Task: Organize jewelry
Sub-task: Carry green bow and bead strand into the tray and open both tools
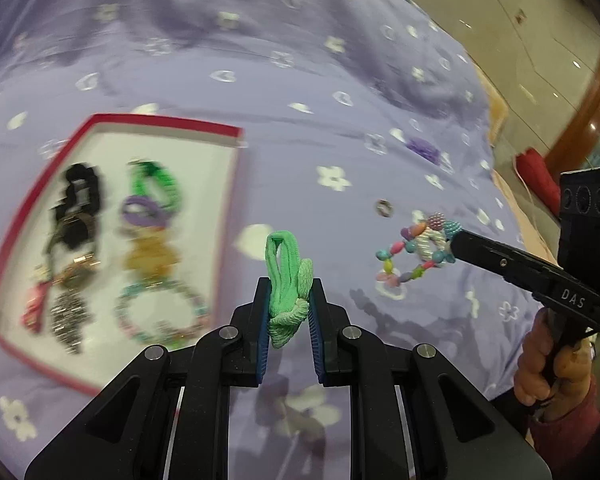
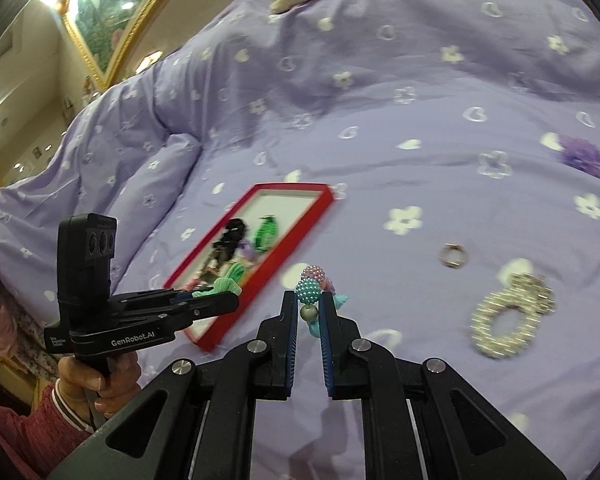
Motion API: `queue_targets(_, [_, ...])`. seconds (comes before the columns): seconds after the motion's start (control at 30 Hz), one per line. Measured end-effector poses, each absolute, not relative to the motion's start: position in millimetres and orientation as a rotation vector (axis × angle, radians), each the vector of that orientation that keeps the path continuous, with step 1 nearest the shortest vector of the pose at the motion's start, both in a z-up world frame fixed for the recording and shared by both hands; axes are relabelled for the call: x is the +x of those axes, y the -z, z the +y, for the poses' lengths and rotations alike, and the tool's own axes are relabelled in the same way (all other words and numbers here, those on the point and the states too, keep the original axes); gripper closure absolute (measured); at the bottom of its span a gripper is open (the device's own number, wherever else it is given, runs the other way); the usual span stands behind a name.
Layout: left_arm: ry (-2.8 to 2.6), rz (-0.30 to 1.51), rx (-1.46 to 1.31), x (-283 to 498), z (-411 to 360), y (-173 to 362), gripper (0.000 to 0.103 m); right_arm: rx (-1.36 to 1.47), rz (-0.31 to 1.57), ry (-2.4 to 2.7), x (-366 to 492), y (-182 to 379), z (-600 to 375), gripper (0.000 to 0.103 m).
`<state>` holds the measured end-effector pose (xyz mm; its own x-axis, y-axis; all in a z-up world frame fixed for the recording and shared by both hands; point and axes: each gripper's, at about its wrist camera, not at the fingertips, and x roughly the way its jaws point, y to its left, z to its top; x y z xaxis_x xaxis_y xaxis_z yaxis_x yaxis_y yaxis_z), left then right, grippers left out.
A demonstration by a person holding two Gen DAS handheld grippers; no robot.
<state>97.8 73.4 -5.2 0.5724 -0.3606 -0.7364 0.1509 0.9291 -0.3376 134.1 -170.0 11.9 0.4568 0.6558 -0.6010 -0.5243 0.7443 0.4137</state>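
Observation:
My left gripper [image 1: 289, 300] is shut on a green hair tie [image 1: 286, 276] and holds it above the purple bedspread, right of the red-rimmed tray [image 1: 164, 125]. The tray holds black, green, purple and beaded pieces. My right gripper [image 2: 309, 300] is shut on a colourful beaded bracelet [image 2: 312, 286]; it also shows in the left wrist view [image 1: 414, 250], hanging from the right gripper [image 1: 454, 246]. In the right wrist view the left gripper [image 2: 216, 294] with the green hair tie [image 2: 224, 282] hovers by the tray [image 2: 268, 264].
A small metal ring [image 2: 452, 257] [image 1: 384, 208], a silvery beaded bracelet [image 2: 508, 316] and a purple flower piece [image 2: 582, 156] [image 1: 422, 148] lie on the bedspread. The bed's edge and floor are at the right in the left wrist view.

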Motion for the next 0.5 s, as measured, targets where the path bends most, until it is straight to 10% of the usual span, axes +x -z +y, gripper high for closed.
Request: queue_targets(0.5, [0.097,0.894,-0.339,77.6,175.1,11.5,0.088,0.136,0.839,-0.858,146.8,-7.0,-75.4,0.093])
